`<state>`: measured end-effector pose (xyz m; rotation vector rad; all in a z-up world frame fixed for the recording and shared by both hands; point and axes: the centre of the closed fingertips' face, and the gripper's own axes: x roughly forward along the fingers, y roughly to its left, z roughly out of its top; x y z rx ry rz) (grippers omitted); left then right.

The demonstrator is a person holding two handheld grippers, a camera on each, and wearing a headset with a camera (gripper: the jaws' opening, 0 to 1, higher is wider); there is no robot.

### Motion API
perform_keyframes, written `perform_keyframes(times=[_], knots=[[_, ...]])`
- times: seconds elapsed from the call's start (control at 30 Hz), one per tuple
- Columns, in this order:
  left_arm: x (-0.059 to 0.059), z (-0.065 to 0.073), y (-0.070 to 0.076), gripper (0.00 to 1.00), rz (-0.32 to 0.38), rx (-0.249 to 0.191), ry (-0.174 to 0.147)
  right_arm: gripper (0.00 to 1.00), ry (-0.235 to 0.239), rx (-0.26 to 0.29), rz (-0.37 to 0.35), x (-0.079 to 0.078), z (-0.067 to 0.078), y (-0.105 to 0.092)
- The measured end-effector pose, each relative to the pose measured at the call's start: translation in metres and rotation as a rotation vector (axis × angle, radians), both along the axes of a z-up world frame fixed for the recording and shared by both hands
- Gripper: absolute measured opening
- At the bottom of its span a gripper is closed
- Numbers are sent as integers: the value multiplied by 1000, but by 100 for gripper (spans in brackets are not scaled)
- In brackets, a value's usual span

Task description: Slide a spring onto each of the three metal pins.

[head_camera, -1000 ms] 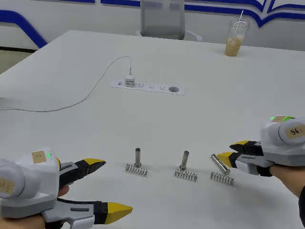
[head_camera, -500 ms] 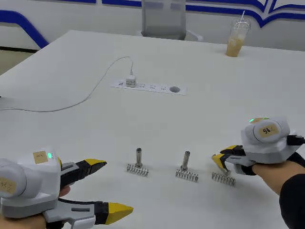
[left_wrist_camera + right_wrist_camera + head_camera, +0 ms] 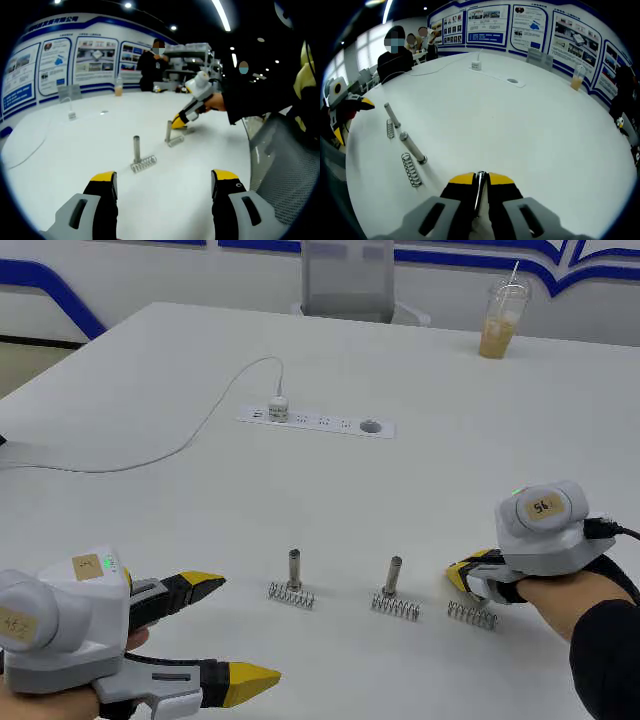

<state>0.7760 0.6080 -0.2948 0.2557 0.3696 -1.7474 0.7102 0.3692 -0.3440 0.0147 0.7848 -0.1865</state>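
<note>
The right tongs (image 3: 480, 178) are clenched on the held pin (image 3: 478, 198), whose shiny shaft runs between the yellow tips at the bottom centre of the right gripper view. In the head view the right tongs (image 3: 468, 578) sit at the lower right, tips pointed down close to the white surface (image 3: 420, 490), and the tongs hide the pin there. Just below them lies the right spring (image 3: 472, 615), flat on the surface.

The left tongs (image 3: 232, 632) are released, jaws spread wide at the lower left of the head view, apart from the parts. In the left gripper view they (image 3: 164, 180) frame the row from the bottom edge.

At lower centre stand the middle pin (image 3: 393, 574) and the left pin (image 3: 294, 568), both upright. The middle spring (image 3: 395, 607) and the left spring (image 3: 291, 594) lie on their sides at the pins' feet.

Higher up, at mid-frame, lies a power strip (image 3: 318, 422) with a white cable (image 3: 200, 430) trailing left. An iced drink (image 3: 499, 330) stands at the upper right.
</note>
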Motion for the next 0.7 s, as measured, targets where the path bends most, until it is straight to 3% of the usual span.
perform_keyframes(times=[0.7], knots=[[0, 1, -1, 77, 2, -1, 2, 9, 15, 28, -8, -2, -2, 3]])
